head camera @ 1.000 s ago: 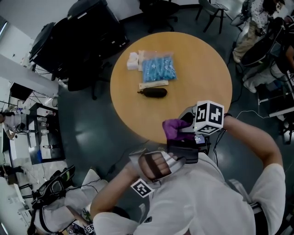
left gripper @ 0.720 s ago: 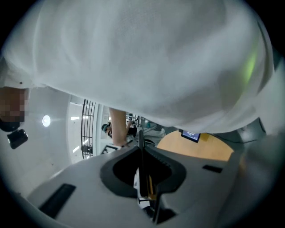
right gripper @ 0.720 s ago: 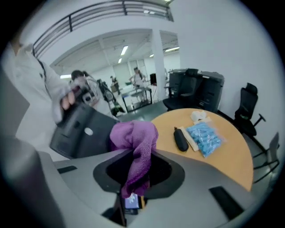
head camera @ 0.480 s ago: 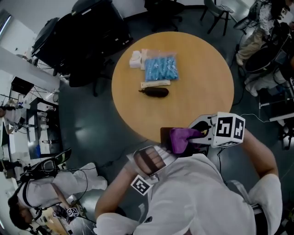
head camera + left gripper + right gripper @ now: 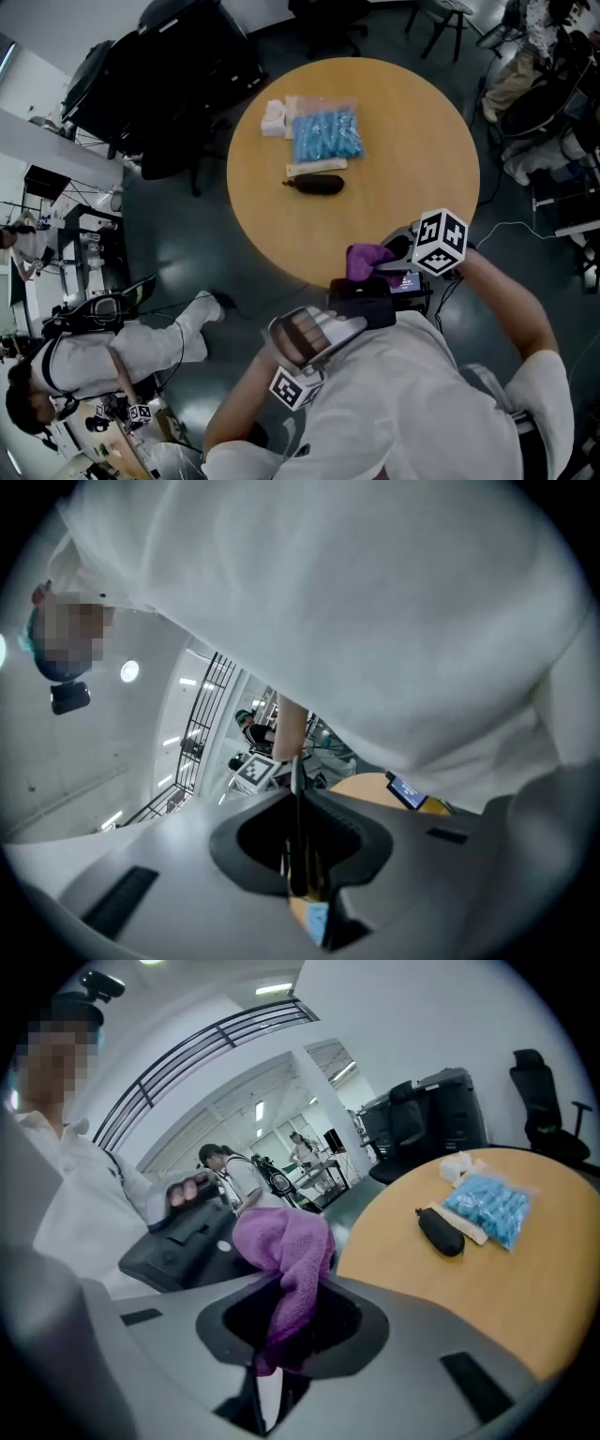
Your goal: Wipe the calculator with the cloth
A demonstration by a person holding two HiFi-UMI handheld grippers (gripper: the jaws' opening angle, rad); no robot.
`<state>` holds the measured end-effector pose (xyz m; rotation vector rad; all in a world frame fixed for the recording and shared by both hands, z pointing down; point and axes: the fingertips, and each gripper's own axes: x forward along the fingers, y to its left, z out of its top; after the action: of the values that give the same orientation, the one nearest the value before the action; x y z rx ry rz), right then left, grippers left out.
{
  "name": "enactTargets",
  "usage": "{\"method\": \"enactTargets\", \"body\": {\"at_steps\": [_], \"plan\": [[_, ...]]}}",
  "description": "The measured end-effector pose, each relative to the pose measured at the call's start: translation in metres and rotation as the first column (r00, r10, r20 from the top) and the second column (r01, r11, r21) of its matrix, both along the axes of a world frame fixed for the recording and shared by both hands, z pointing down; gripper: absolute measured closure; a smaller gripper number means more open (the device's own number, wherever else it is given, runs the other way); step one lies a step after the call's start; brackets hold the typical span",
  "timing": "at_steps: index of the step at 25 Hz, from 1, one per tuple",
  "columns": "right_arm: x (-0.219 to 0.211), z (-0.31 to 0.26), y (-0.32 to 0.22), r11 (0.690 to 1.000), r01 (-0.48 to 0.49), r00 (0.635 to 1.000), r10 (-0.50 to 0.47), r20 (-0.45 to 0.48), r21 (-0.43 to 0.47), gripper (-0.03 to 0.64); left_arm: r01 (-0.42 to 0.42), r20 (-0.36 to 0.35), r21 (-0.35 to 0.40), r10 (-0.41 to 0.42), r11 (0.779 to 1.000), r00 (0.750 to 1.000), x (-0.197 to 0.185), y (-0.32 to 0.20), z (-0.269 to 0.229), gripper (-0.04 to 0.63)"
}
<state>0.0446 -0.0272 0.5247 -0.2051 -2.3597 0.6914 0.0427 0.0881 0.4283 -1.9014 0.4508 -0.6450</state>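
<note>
My left gripper [image 5: 345, 317] is at my chest and is shut on the dark calculator [image 5: 367, 303]. In the left gripper view the calculator [image 5: 298, 841] shows edge-on as a thin dark slab between the pads of that gripper [image 5: 298, 860]. My right gripper [image 5: 392, 262], with its marker cube, is shut on a purple cloth [image 5: 367, 260]. The cloth hangs just above the calculator's far end. In the right gripper view the cloth [image 5: 286, 1260] bunches out of the right gripper [image 5: 284, 1330], and the calculator [image 5: 178, 1239] lies left of it, close by.
A round wooden table [image 5: 412, 141] lies ahead. On it are a bag of blue items [image 5: 325, 136], a black pouch [image 5: 314, 185], a cream strip [image 5: 314, 170] and white blocks [image 5: 272, 121]. Office chairs ring the table. A person [image 5: 112, 352] is at the lower left.
Half a second ago the cloth lay lower, over the calculator; the right gripper has since drawn it back up toward the table edge. The left gripper has rolled, tilting the calculator.
</note>
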Motion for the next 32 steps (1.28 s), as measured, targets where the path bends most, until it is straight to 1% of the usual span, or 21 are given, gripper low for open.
{"method": "enactTargets", "body": {"at_steps": [3, 5, 6, 7, 8, 9, 10, 11, 12, 13, 14, 17, 20, 22, 23, 24, 25, 26, 28, 30, 32], "plan": [[0.007, 0.043, -0.015, 0.998, -0.057, 0.997, 0.056, -0.056, -0.016, 0.532, 0.074, -0.058, -0.069, -0.078, 0.995, 0.995, -0.008, -0.013, 0.0, 0.549], [0.014, 0.067, -0.03, 0.987, -0.149, 0.988, 0.145, -0.058, -0.067, 0.532, 0.158, -0.113, -0.168, -0.178, 0.973, 0.978, -0.018, -0.032, 0.004, 0.549], [0.018, 0.076, -0.037, 0.974, -0.208, 0.978, 0.204, -0.051, -0.09, 0.532, 0.192, -0.155, -0.242, -0.233, 0.951, 0.96, -0.026, -0.042, 0.008, 0.549], [0.023, 0.081, -0.044, 0.958, -0.265, 0.964, 0.262, -0.041, -0.106, 0.532, 0.215, -0.205, -0.326, -0.291, 0.921, 0.935, -0.034, -0.053, 0.011, 0.549], [0.029, 0.083, -0.05, 0.941, -0.317, 0.948, 0.316, -0.028, -0.117, 0.532, 0.227, -0.259, -0.411, -0.352, 0.883, 0.899, -0.043, -0.064, 0.014, 0.549], [0.034, 0.082, -0.055, 0.923, -0.363, 0.931, 0.365, -0.012, -0.125, 0.532, 0.226, -0.316, -0.49, -0.413, 0.842, 0.854, -0.053, -0.077, 0.018, 0.549], [0.04, 0.079, -0.058, 0.906, -0.403, 0.913, 0.407, 0.004, -0.13, 0.532, 0.211, -0.374, -0.56, -0.471, 0.802, 0.799, -0.062, -0.091, 0.021, 0.549], [0.046, 0.075, -0.06, 0.89, -0.438, 0.896, 0.444, 0.019, -0.129, 0.532, 0.186, -0.424, -0.626, -0.53, 0.758, 0.734, -0.07, -0.104, 0.026, 0.551], [0.052, 0.071, -0.061, 0.874, -0.469, 0.879, 0.476, 0.03, -0.125, 0.532, 0.159, -0.449, -0.7, -0.603, 0.696, 0.66, -0.08, -0.117, 0.038, 0.549], [0.058, 0.068, -0.062, 0.859, -0.498, 0.862, 0.505, 0.039, -0.123, 0.533, 0.13, -0.444, -0.776, -0.681, 0.617, 0.583, -0.09, -0.129, 0.058, 0.551], [0.063, 0.065, -0.063, 0.842, -0.525, 0.844, 0.534, 0.047, -0.125, 0.534, 0.096, -0.43, -0.831, -0.743, 0.547, 0.513, -0.1, -0.142, 0.082, 0.551], [0.079, 0.065, -0.06, 0.788, -0.595, 0.793, 0.608, 0.049, -0.156, 0.533, -0.033, -0.393, -0.913, -0.858, 0.406, 0.329, -0.12, -0.177, 0.154, 0.551], [0.094, 0.068, -0.051, 0.739, -0.648, 0.748, 0.663, 0.032, -0.183, 0.534, -0.174, -0.292, -0.949, -0.941, 0.262, 0.173, -0.129, -0.195, 0.221, 0.551], [0.1, 0.068, -0.046, 0.712, -0.675, 0.722, 0.691, 0.022, -0.195, 0.532, -0.288, -0.205, -0.941, -0.977, 0.178, 0.065, -0.133, -0.198, 0.261, 0.551], [0.103, 0.069, -0.044, 0.7, -0.686, 0.712, 0.702, 0.016, -0.198, 0.534, -0.354, -0.162, -0.924, -0.987, 0.147, 0.012, -0.135, -0.197, 0.277, 0.551], [0.105, 0.069, -0.042, 0.69, -0.695, 0.703, 0.711, 0.01, -0.2, 0.532, -0.414, -0.123, -0.902, -0.992, 0.125, -0.032, -0.136, -0.195, 0.291, 0.551], [0.107, 0.07, -0.039, 0.681, -0.704, 0.695, 0.719, 0.004, -0.203, 0.534, -0.462, -0.092, -0.88, -0.994, 0.11, -0.063, -0.136, -0.192, 0.302, 0.551], [0.109, 0.07, -0.037, 0.673, -0.71, 0.687, 0.726, 0.002, -0.208, 0.532, -0.499, -0.068, -0.861, -0.994, 0.101, -0.083, -0.134, -0.19, 0.31, 0.551], [0.112, 0.068, -0.035, 0.654, -0.719, 0.671, 0.742, 0.01, -0.236, 0.532, -0.553, -0.033, -0.828, -0.994, 0.086, -0.105, -0.129, -0.189, 0.322, 0.551], [0.113, 0.064, -0.035, 0.637, -0.725, 0.655, 0.755, 0.023, -0.264, 0.532, -0.57, -0.004, -0.819, -0.995, 0.062, -0.103, -0.126, -0.192, 0.333, 0.551], [0.113, 0.063, -0.034, 0.633, -0.728, 0.65, 0.759, 0.024, -0.263, 0.534, -0.541, 0.019, -0.841, -0.997, 0.024, -0.073, -0.124, -0.194, 0.344, 0.551]]}}
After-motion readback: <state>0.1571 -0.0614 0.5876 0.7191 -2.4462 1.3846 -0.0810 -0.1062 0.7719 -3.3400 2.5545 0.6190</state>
